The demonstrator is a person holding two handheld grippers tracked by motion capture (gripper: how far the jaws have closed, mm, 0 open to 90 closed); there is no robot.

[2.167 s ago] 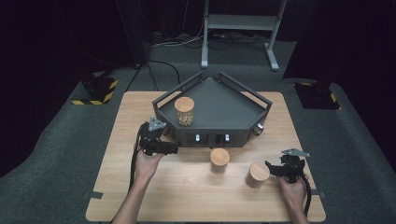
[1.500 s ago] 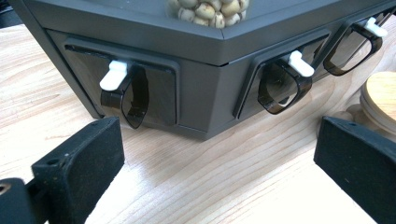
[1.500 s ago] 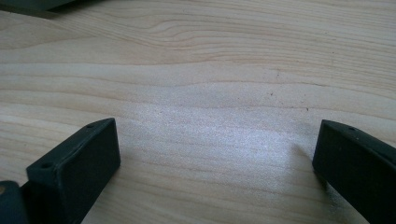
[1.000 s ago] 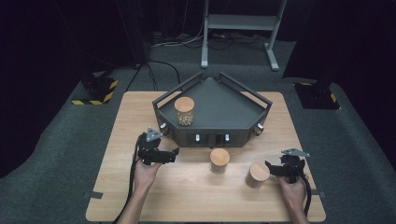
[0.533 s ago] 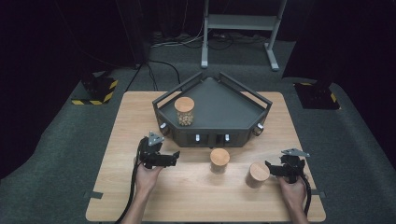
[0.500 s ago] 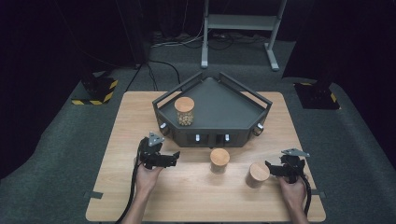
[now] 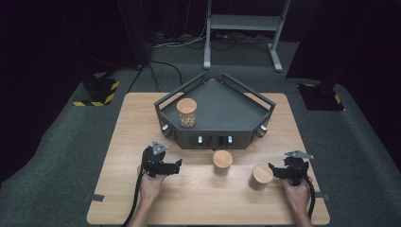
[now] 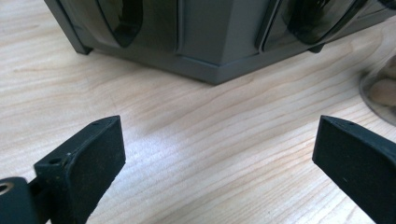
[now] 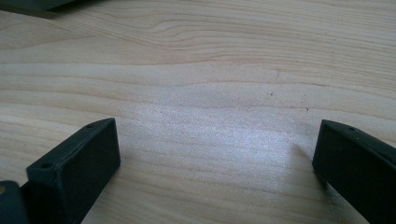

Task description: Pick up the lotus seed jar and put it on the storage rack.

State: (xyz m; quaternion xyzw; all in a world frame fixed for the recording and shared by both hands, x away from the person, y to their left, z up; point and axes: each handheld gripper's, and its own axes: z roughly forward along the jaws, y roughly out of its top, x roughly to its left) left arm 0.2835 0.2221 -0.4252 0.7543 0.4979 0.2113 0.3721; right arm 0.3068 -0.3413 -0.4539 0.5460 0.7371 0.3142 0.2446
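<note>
Your bench carries the dark five-sided tray along its far edge, and a cork-lidded jar of pale pieces stands in the tray's left corner. Two more cork-lidded jars sit on bare wood toward the near edge: the middle jar just in front of the tray, the right jar closer to the near right corner. Your right gripper sits just beside that right jar (contact is unclear), jaws spread wide. Your left gripper rests left of the middle jar, jaws likewise apart, holding nothing.
</note>
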